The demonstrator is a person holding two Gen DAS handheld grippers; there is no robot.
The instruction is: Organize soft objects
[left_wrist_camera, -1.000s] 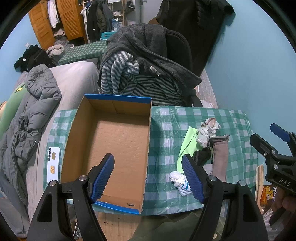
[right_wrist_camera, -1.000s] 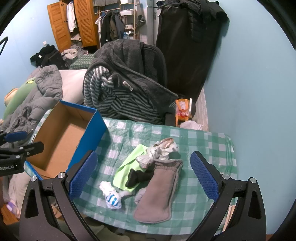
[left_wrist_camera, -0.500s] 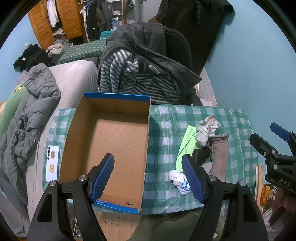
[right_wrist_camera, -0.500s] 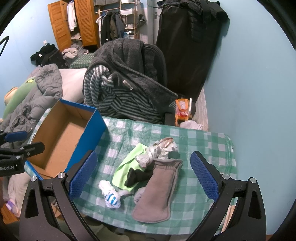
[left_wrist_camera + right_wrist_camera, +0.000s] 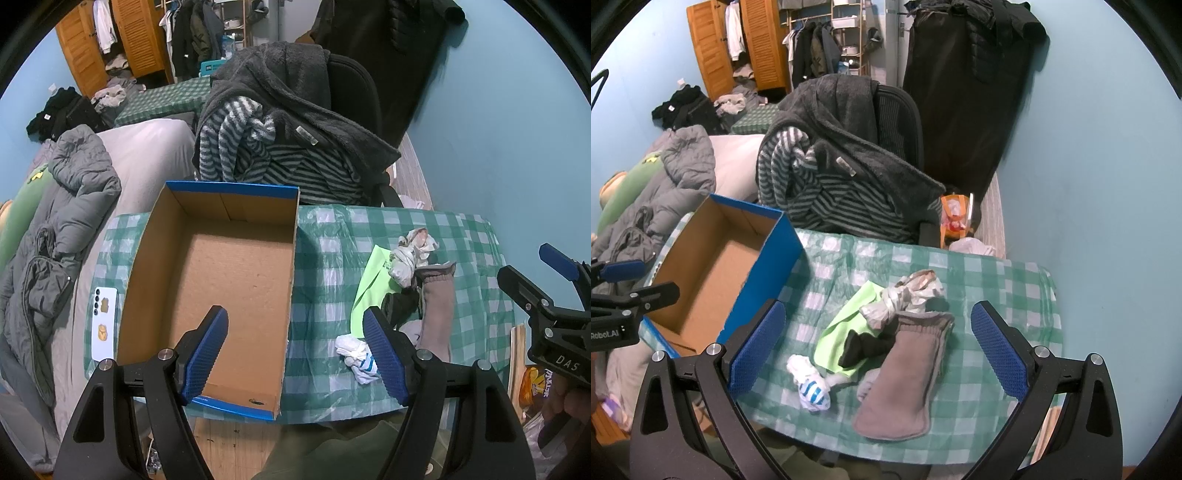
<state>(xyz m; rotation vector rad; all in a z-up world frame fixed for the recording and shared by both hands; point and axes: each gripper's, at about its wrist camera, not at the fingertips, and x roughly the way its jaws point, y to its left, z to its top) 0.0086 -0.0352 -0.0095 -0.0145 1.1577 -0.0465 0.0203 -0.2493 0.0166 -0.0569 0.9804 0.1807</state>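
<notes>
An empty cardboard box (image 5: 221, 284) with blue outer walls sits on the left of the green checked table; it also shows in the right wrist view (image 5: 713, 273). To its right lies a heap of soft things: a grey sock (image 5: 905, 373), a black sock (image 5: 866, 347), a green cloth (image 5: 846, 325), a pale knotted rag (image 5: 905, 295) and a white sock ball with blue stripes (image 5: 810, 386). My left gripper (image 5: 295, 354) is open and empty above the box's near right wall. My right gripper (image 5: 879, 354) is open and empty above the heap.
A chair draped with a dark fleece and striped clothes (image 5: 842, 177) stands behind the table. A bed with a grey jacket (image 5: 62, 221) lies at the left, and a white phone (image 5: 101, 321) rests beside the box. A blue wall is at the right.
Both grippers have stayed open and nearly still. The views shifted only slightly.
</notes>
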